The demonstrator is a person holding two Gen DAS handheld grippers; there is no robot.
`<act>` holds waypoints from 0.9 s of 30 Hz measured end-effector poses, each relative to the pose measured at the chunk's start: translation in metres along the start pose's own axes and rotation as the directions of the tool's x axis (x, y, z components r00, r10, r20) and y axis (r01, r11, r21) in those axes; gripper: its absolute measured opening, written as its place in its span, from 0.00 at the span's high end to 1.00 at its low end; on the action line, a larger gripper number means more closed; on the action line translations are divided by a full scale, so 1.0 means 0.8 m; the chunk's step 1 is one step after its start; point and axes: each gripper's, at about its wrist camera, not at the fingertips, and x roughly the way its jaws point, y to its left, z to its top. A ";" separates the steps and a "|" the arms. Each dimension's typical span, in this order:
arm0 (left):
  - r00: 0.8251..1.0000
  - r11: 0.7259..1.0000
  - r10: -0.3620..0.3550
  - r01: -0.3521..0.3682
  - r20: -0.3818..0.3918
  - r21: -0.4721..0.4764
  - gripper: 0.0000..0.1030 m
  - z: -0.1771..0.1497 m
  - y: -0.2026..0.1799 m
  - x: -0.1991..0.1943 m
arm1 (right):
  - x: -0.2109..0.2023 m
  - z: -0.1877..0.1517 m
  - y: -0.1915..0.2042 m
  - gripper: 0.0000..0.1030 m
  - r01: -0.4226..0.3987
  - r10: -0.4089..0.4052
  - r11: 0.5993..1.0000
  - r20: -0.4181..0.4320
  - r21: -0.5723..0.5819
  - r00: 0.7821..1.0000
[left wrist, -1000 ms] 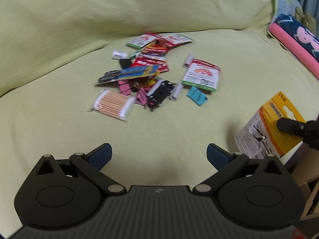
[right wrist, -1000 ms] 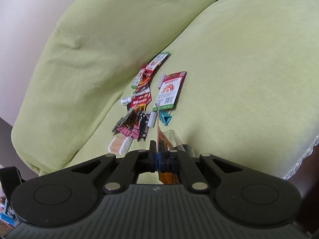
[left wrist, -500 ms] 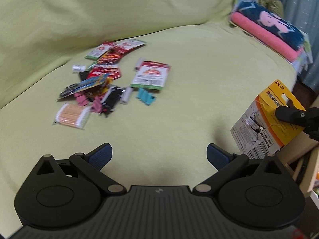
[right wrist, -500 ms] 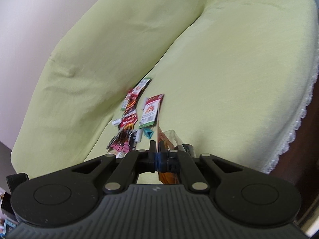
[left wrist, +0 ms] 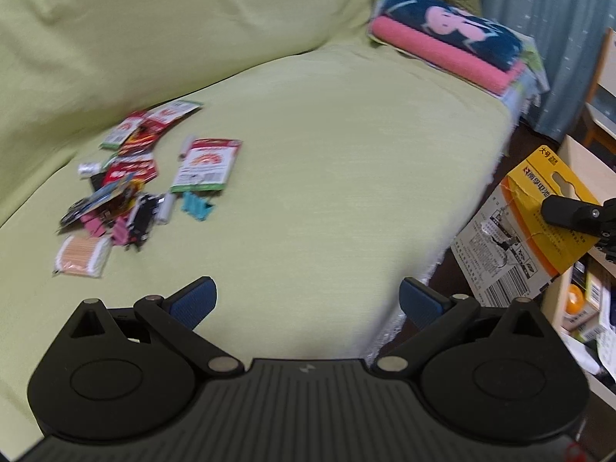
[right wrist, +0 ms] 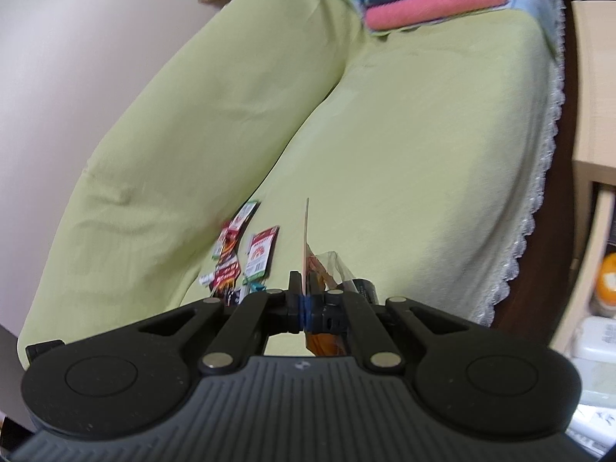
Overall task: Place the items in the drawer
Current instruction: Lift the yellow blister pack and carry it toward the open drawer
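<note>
Yellow battery card, pinched edge-on between the closed fingers of the right gripper, hangs past the sofa's right edge beside pale shelving. Left gripper is spread wide and empty above the green cushion, small packets scattered far left

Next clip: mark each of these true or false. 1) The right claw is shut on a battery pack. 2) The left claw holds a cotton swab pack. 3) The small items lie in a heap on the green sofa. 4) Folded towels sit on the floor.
1) True: the right claw is shut on the battery pack.
2) False: the left claw is open and empty; the swab pack lies on the sofa.
3) True: the heap rests on the seat.
4) False: the towels lie on the sofa's far end.
</note>
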 end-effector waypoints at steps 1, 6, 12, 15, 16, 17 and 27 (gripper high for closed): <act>1.000 1.000 -0.008 0.008 0.001 0.010 0.01 0.000 -0.007 -0.001 | -0.008 0.000 -0.004 0.98 0.005 -0.005 1.000 0.011 0.005 1.000; 0.999 0.997 -0.051 0.051 0.011 0.052 0.01 0.002 -0.045 -0.003 | -0.047 0.004 -0.023 0.98 0.032 -0.034 0.999 0.061 0.026 0.998; 0.996 0.992 -0.091 0.090 0.012 0.092 0.01 0.001 -0.080 -0.006 | -0.087 0.007 -0.045 0.98 0.071 -0.077 0.996 0.116 0.052 0.990; 0.994 0.988 -0.108 0.106 0.012 0.111 0.01 0.001 -0.097 -0.007 | -0.102 0.006 -0.053 0.98 0.088 -0.097 0.994 0.142 0.069 0.985; 0.993 0.987 -0.114 0.111 0.011 0.118 0.01 0.001 -0.102 -0.007 | -0.108 0.006 -0.056 0.98 0.093 -0.103 0.993 0.150 0.074 0.983; 0.993 0.985 -0.120 0.118 0.010 0.126 0.01 0.000 -0.107 -0.007 | -0.114 0.005 -0.059 0.98 0.098 -0.110 0.992 0.157 0.079 0.981; 0.984 0.962 -0.180 0.178 -0.010 0.205 0.01 -0.008 -0.156 -0.011 | -0.172 -0.013 -0.087 0.98 0.147 -0.180 0.977 0.233 0.154 0.956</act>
